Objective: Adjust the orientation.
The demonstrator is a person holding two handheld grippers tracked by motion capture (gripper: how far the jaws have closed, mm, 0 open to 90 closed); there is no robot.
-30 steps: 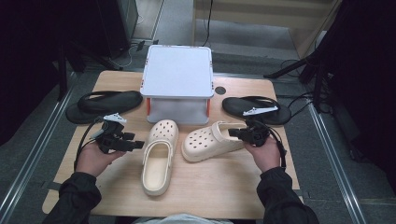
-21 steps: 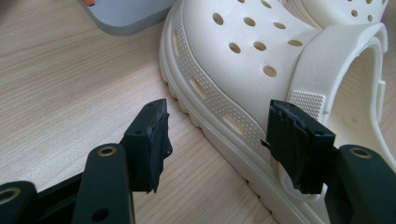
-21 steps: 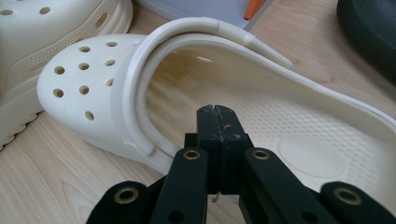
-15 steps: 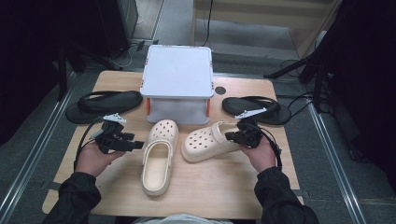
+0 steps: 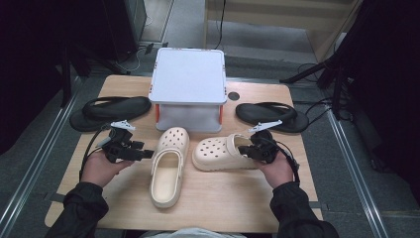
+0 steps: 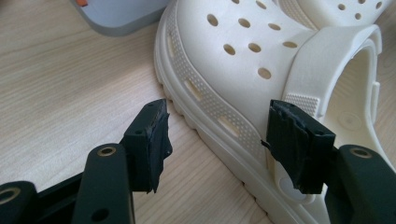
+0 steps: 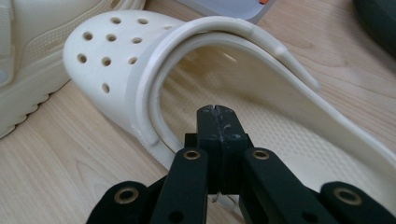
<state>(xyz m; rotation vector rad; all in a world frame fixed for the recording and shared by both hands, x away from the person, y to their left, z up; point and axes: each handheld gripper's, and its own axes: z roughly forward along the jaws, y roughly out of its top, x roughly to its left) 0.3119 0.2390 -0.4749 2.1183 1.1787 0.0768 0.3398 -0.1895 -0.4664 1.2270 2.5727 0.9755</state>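
Observation:
Two cream clogs lie on the wooden table. The left clog points away from me. My left gripper is open just left of it, one jaw over bare wood and the other against the clog's side near the strap rivet. The right clog lies across, toe to the left. My right gripper is shut at this clog's heel opening, and I see nothing between its pads. A hand holds each gripper.
A grey lidded box with orange latches stands behind the clogs. One black flip-flop lies at the left rear, another black flip-flop at the right rear. Bare wood stretches toward the front edge.
My right gripper has shifted slightly left, closer to the right clog's heel. The left gripper and both clogs have stayed put.

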